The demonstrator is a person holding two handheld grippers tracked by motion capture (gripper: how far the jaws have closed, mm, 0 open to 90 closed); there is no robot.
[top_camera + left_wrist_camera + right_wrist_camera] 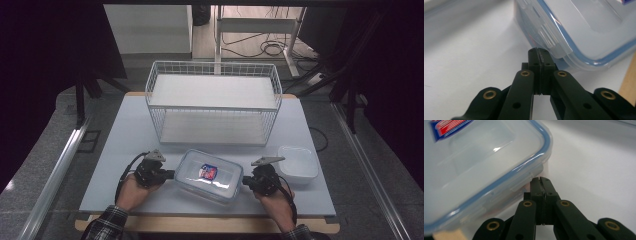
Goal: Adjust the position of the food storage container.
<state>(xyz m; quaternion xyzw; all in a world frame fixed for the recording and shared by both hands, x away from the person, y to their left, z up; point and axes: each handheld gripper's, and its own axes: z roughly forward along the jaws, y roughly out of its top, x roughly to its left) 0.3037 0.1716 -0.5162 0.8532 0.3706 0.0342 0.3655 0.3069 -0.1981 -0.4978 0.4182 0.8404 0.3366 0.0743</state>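
Pale, smooth tabletop (125, 150) carries a white wire rack (212, 102) at the back and a clear lidded container (209, 176) lying just before me. I set my left gripper (170, 174) and right gripper (245, 182) at its two short ends, jaws pressed fully together and gripping nothing, tips at the side latches (550, 41), probably to work them. It is glossy rounded plastic with a blue seal; an open tub (299, 165) sits beside it.
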